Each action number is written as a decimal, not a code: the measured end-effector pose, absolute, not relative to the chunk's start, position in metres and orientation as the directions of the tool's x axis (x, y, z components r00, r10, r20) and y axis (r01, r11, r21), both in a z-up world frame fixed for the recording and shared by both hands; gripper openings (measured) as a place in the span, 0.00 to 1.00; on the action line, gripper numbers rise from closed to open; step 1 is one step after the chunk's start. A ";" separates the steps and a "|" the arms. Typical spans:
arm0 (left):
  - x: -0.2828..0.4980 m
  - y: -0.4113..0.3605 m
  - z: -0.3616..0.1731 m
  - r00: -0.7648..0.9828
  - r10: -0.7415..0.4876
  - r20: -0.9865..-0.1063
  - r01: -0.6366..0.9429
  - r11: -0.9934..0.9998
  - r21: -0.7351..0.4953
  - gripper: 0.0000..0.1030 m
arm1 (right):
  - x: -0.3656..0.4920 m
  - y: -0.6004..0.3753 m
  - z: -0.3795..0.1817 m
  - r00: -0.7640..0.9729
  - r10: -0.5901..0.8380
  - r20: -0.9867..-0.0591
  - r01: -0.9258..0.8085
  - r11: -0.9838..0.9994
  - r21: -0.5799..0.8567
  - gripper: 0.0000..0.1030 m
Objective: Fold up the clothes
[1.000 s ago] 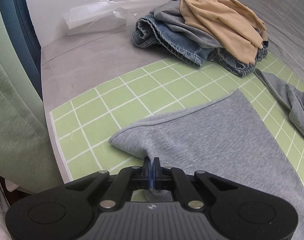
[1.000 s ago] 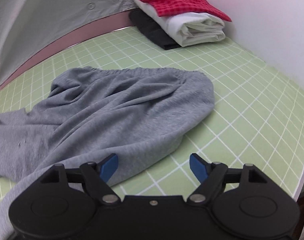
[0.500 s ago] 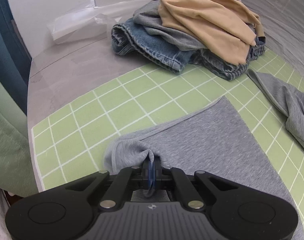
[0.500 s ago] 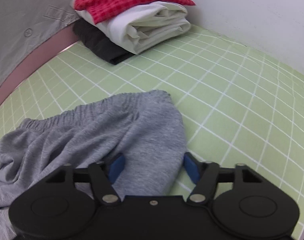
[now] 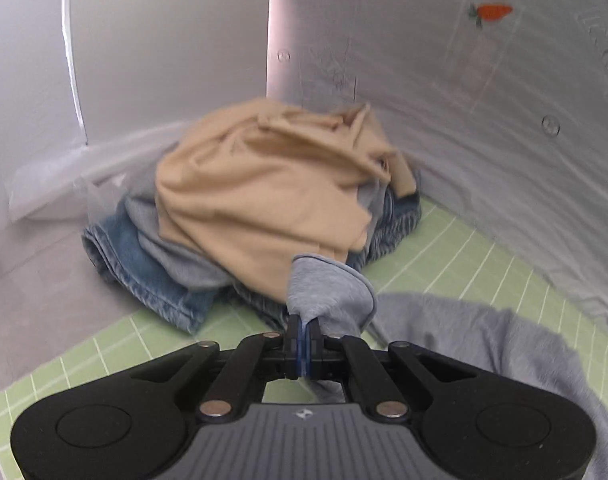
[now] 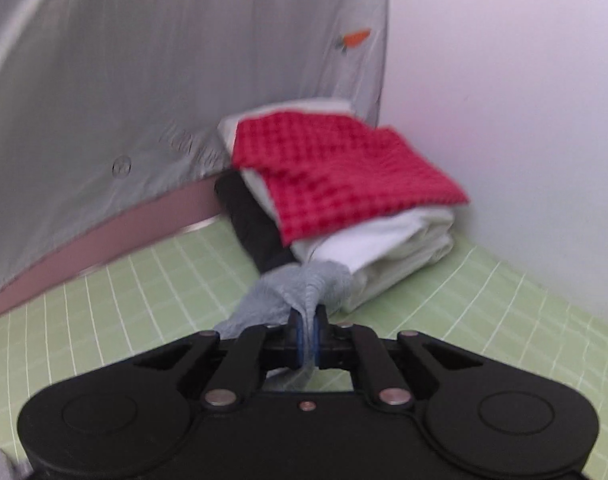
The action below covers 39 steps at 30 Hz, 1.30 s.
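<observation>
Left gripper (image 5: 304, 334) pressed together on a bunched corner of the grey pants (image 5: 483, 328), lifted off the mat (image 5: 104, 352). Right gripper (image 6: 307, 330) likewise clamped on a gathered bit of the same grey fabric, raised above the mat near the folded stack (image 6: 343, 196). Rest of the pants draped low on the mat in the left view, trailing off bottom-left in the right view. Unfolded pile (image 5: 264, 208) sits just behind the left pinch.

Step in hand, by judgement: both ends gripped and up, start of a fold or a shake-out to flatten. Both views motion-blurred, so exact height unclear.

Next move probably calls for: spreading the two pinches apart to tension the cloth, keeping clear of pile and stack, then laying one edge over the other squarely. Risk: thin pinch slipping, or snagging the beige top layer.
</observation>
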<state>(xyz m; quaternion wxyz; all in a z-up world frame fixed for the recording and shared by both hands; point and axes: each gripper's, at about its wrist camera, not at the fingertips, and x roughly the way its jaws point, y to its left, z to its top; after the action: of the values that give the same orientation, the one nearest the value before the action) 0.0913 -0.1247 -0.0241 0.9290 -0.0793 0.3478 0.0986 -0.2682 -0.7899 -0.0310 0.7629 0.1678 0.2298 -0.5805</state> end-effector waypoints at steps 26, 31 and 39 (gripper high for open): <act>-0.038 -0.022 -0.098 0.515 0.261 -0.817 -0.387 0.921 0.050 0.03 | -0.404 -0.711 -0.115 0.053 -0.663 -0.747 0.975 0.196 -0.105 0.07; -0.047 -0.015 -0.096 0.516 0.261 -0.816 -0.376 0.925 0.058 0.07 | -0.420 -0.705 -0.103 0.040 -0.696 -0.717 0.971 0.195 -0.135 0.05; -0.064 -0.029 -0.085 0.536 0.261 -0.803 -0.355 0.933 0.067 0.69 | -0.423 -0.702 -0.104 0.044 -0.695 -0.718 0.951 0.249 -0.182 0.44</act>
<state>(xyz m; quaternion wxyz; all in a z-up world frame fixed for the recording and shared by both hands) -0.0637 -0.0290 -0.0849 0.8748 -0.0521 0.4484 0.1759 -0.4235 -0.7022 -0.1043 0.7009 0.1757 0.3648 -0.5872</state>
